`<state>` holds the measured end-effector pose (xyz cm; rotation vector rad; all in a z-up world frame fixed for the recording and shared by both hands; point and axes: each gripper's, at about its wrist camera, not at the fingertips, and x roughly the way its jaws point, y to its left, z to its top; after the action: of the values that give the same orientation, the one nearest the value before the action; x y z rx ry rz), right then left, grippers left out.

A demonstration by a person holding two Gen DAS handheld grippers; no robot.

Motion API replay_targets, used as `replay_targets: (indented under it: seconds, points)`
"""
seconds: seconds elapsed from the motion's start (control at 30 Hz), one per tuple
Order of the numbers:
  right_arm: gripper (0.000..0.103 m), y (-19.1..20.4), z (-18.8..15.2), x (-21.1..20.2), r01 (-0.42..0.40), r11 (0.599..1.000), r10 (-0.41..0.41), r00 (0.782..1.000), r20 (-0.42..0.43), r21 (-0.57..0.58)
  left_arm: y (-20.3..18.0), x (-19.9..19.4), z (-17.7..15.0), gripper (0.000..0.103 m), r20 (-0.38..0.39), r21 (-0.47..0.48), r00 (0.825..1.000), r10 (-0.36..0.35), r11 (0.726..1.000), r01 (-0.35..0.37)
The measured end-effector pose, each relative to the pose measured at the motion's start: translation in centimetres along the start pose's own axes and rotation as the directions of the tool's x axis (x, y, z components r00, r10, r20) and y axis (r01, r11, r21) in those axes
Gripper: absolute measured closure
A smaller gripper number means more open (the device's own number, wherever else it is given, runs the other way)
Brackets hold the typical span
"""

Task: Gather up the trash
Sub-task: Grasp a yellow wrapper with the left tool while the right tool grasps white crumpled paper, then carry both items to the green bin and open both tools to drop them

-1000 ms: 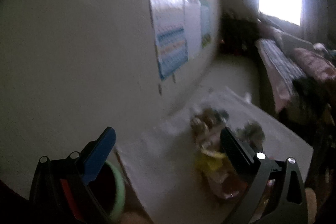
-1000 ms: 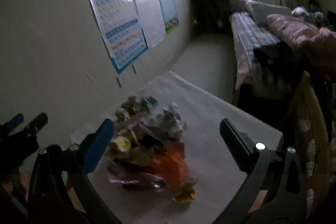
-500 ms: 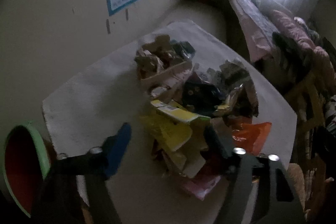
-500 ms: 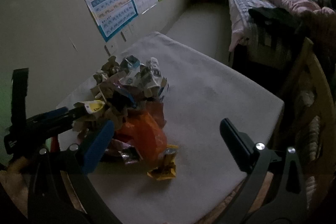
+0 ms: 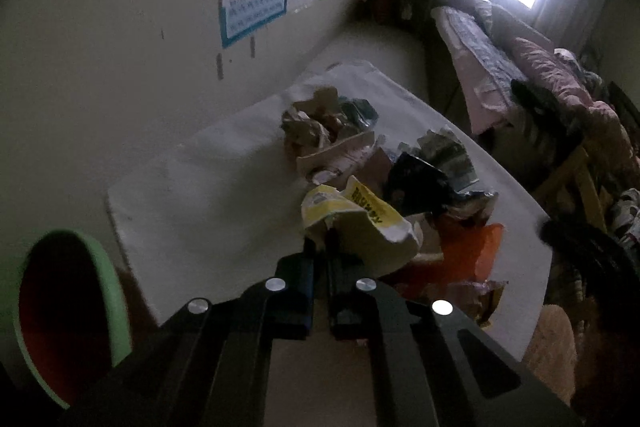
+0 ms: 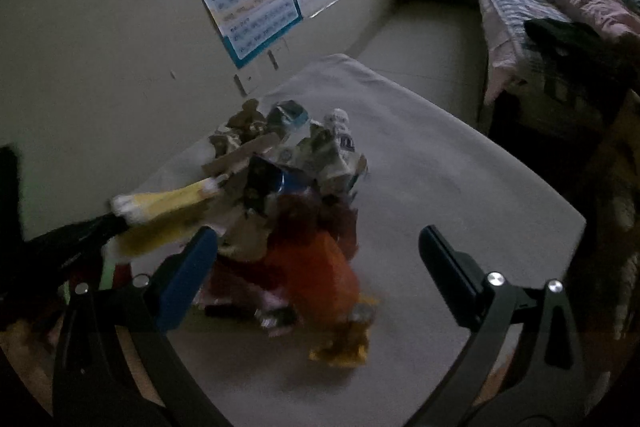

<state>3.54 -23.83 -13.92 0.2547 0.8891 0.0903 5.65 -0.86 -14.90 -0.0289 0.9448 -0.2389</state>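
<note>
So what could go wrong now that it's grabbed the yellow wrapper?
The left gripper pinches only an edge of the yellow wrapper, so it could slip out on the way to the green-rimmed bin. The wrapper also touches the trash pile, so lifting might drag other scraps off the white table. The open right gripper hovers low over the pile and could knock the orange bag.
</note>
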Motion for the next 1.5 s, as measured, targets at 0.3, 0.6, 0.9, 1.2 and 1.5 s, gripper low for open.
replay_targets:
  seconds: [0.3, 0.6, 0.9, 1.2, 1.5]
  points:
    - [0.029, -1.4, 5.7, 8.7, 0.052, 0.998, -0.045, 0.987, -0.154, 0.043, 1.3, -3.3, -1.9, 0.101, 0.056, 0.038, 0.997, 0.046, 0.998, -0.048]
    - [0.056, -0.8, 6.3, 12.0, 0.064, 0.998, -0.057, 0.976, -0.209, 0.026, 2.8, -4.6, -2.0, 0.101, 0.100, 0.017, 0.993, 0.065, 0.998, -0.067]
    - [0.056, 1.9, 8.4, 3.2, 0.028, 1.000, -0.028, 1.000, 0.014, -0.014, 6.5, -6.2, -2.2, 0.101, 0.150, -0.038, 0.976, 0.158, 0.987, -0.154]
    - [0.056, 14.0, 6.1, 1.1, -0.274, 0.952, 0.269, 0.962, -0.053, -0.139, 15.9, -8.4, -4.4, 0.101, 0.128, -0.190, 0.927, 0.352, 0.926, -0.326]
    - [0.056, 30.3, -0.7, 9.4, -0.462, 0.841, 0.356, 0.864, -0.357, -0.280, 21.9, -9.7, -8.8, 0.101, 0.053, -0.299, 0.898, 0.437, 0.865, -0.403]
